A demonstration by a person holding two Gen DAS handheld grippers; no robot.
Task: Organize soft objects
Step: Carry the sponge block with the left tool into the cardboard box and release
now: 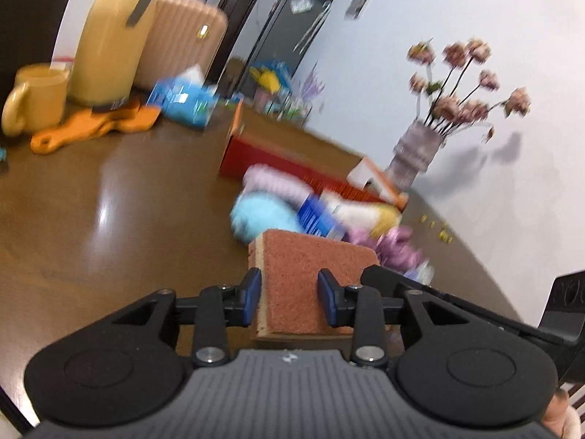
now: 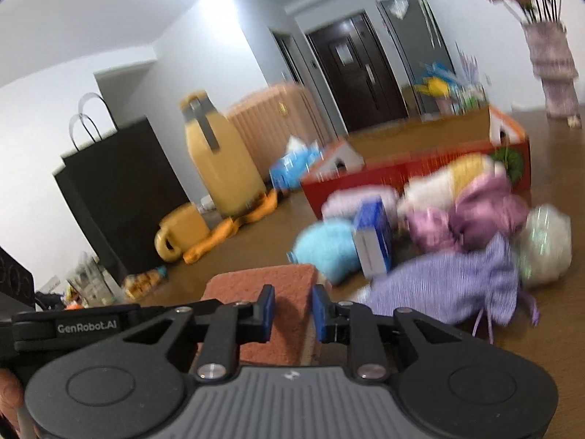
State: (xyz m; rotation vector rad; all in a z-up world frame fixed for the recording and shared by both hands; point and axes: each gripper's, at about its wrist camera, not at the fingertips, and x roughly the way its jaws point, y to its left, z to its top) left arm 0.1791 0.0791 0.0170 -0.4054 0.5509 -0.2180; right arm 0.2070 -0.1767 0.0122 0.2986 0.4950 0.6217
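Note:
My left gripper [image 1: 290, 296] is shut on an orange-brown sponge [image 1: 310, 263] with a yellow underside, held above the brown table [image 1: 109, 190]. The same sponge [image 2: 263, 285] shows under my right gripper [image 2: 292, 311], whose jaws stand partly apart over it; whether they press it I cannot tell. Ahead lies a pile of soft things: a light blue plush [image 1: 259, 216], a pink roll [image 1: 274, 179], a white and yellow plush [image 2: 449, 179], purple pouches [image 2: 475, 216], a striped lilac bag [image 2: 449, 285], a white ball [image 2: 544, 245]. An open red box [image 2: 402, 172] stands behind the pile.
A blue and white carton [image 2: 373, 241] stands in the pile. A yellow jug [image 1: 109, 40], a yellow mug [image 1: 36, 98] and an orange board [image 1: 91, 128] are at the far left. A flower vase [image 1: 416, 153] stands by the wall. A black paper bag [image 2: 117, 194] stands left.

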